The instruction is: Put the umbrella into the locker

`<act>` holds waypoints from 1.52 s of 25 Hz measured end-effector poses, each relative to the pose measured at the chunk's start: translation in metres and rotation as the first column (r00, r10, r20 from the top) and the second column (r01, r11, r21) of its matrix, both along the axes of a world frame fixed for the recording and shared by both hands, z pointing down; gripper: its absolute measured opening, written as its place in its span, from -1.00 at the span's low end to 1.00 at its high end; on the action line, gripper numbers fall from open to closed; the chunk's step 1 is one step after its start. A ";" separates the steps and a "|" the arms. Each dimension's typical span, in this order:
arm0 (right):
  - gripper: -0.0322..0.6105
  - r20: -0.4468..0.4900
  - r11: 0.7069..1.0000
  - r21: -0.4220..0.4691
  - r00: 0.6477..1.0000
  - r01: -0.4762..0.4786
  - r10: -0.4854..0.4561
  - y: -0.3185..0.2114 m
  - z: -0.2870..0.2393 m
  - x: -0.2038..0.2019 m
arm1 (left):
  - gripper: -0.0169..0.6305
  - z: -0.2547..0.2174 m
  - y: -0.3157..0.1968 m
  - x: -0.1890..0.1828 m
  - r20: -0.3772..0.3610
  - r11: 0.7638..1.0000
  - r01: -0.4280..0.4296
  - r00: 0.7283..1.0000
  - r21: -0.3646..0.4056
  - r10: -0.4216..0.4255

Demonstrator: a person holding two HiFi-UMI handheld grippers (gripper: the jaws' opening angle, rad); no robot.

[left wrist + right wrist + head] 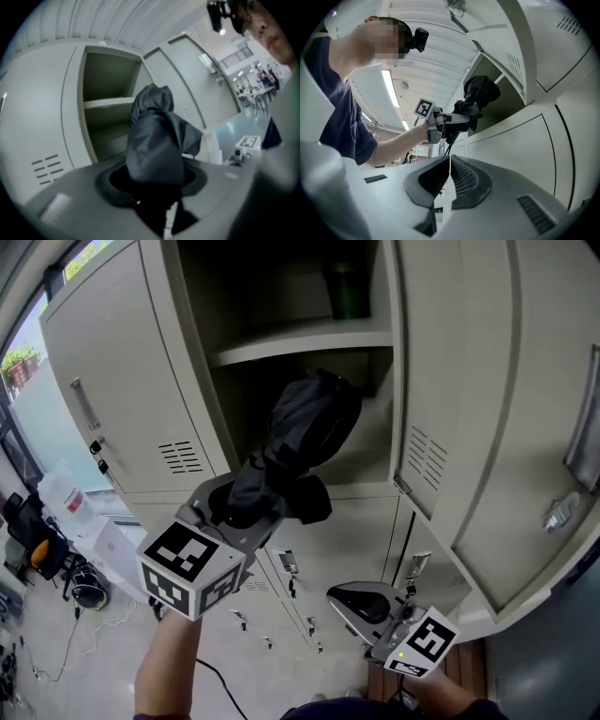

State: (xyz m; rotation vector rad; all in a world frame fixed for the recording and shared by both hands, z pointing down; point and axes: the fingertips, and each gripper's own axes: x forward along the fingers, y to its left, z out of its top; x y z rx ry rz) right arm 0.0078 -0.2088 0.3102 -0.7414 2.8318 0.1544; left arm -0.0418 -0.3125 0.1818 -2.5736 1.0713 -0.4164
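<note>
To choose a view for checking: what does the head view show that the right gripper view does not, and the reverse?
Only head view: a green thing on the upper shelf. Only right gripper view: the ceiling lights, the camera on the person's head. Both: the left claw shut on the umbrella in front of the open locker.

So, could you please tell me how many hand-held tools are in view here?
2. The left tool is up at the open locker, shut on the black umbrella. The right tool hangs lower to its right, shut and empty. None seems hidden.
</note>
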 end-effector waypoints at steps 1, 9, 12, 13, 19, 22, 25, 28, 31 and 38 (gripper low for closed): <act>-0.88 0.005 1.000 0.001 1.000 0.014 -0.014 0.000 -0.001 0.002 | -0.33 -0.002 -0.003 0.002 0.038 1.000 0.021 0.999 -0.004 -0.021; -0.88 0.033 0.996 0.015 0.995 0.093 -0.093 0.002 -0.005 0.014 | -0.33 -0.024 -0.032 0.031 0.197 0.992 0.120 0.974 -0.024 -0.113; -0.88 0.041 0.995 0.025 0.994 0.101 -0.102 0.003 -0.008 0.020 | -0.33 -0.024 -0.049 0.034 0.202 0.987 0.146 0.971 -0.070 -0.129; -0.88 0.043 0.994 0.027 0.994 0.102 -0.103 0.003 -0.009 0.022 | -0.33 -0.023 -0.054 0.035 0.203 0.985 0.153 0.970 -0.084 -0.134; -0.88 0.044 0.994 0.069 0.995 0.089 -0.092 0.003 -0.020 0.027 | -0.33 -0.018 -0.082 0.042 0.252 0.969 0.202 0.954 -0.141 -0.162; -0.88 0.023 0.991 0.117 0.997 0.071 -0.074 0.003 -0.029 0.021 | -0.33 -0.016 -0.094 0.043 0.281 0.961 0.226 0.944 -0.159 -0.175; -0.88 0.021 0.987 0.135 0.996 0.086 -0.090 0.004 -0.034 0.014 | -0.33 -0.015 -0.106 0.045 0.309 0.953 0.248 0.933 -0.172 -0.187; -0.88 0.029 0.986 0.132 0.994 0.099 -0.103 0.004 -0.037 0.009 | -0.33 -0.015 -0.118 0.049 0.327 0.944 0.262 0.926 -0.198 -0.189; -0.88 0.019 0.985 0.142 0.995 0.094 -0.098 0.002 -0.037 0.005 | -0.32 -0.014 -0.130 0.055 0.364 0.936 0.279 0.912 -0.213 -0.189; -0.88 0.019 0.984 0.160 0.996 0.081 -0.085 -0.004 -0.042 0.003 | -0.32 -0.003 -0.163 0.055 0.453 0.915 0.333 0.868 -0.229 -0.203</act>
